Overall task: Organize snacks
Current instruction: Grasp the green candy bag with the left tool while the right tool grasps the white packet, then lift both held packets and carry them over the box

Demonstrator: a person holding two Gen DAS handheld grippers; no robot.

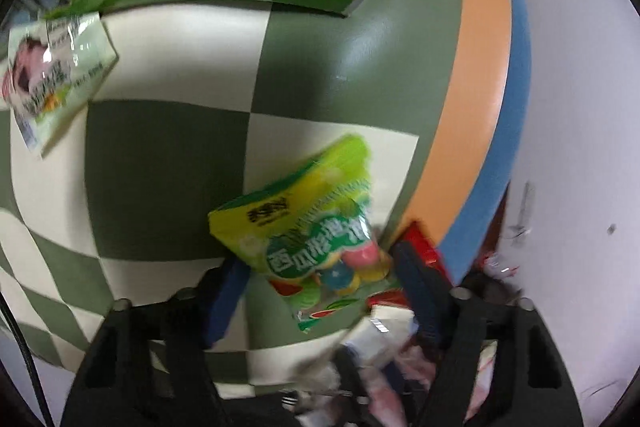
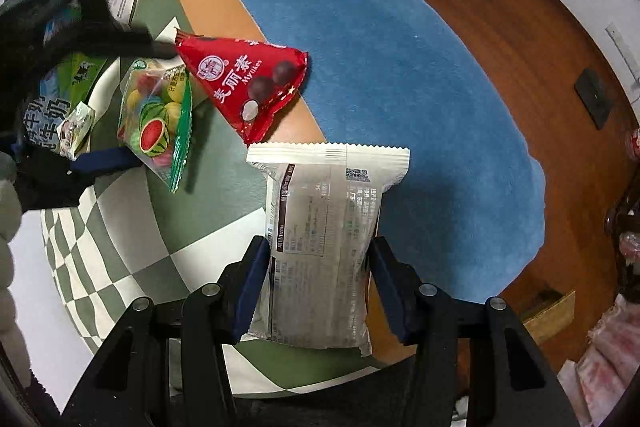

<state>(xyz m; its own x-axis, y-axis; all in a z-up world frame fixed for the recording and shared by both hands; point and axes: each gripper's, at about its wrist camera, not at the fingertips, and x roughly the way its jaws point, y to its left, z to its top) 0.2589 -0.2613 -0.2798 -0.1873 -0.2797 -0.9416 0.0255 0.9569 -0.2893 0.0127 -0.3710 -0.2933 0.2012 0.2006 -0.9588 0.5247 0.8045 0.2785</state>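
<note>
My left gripper [image 1: 320, 279] stands open around a green-yellow candy bag [image 1: 308, 227] with watermelon gummies, which lies on the green-and-white checkered mat [image 1: 168, 171]; the view is blurred. The same bag [image 2: 160, 115] and the left gripper [image 2: 136, 103] show in the right wrist view. A red Mylikes chocolate bag [image 2: 244, 83] lies beside it. My right gripper [image 2: 316, 267] straddles a white snack pack [image 2: 320, 247] lying printed-back up, fingers at both sides; I cannot tell if they press it.
A pale green snack packet [image 1: 56, 75] lies at the mat's far left. A milk carton picture box [image 2: 48, 107] and a small packet [image 2: 76, 127] sit left. A blue rug [image 2: 400, 67] and wooden floor [image 2: 540, 67] lie beyond.
</note>
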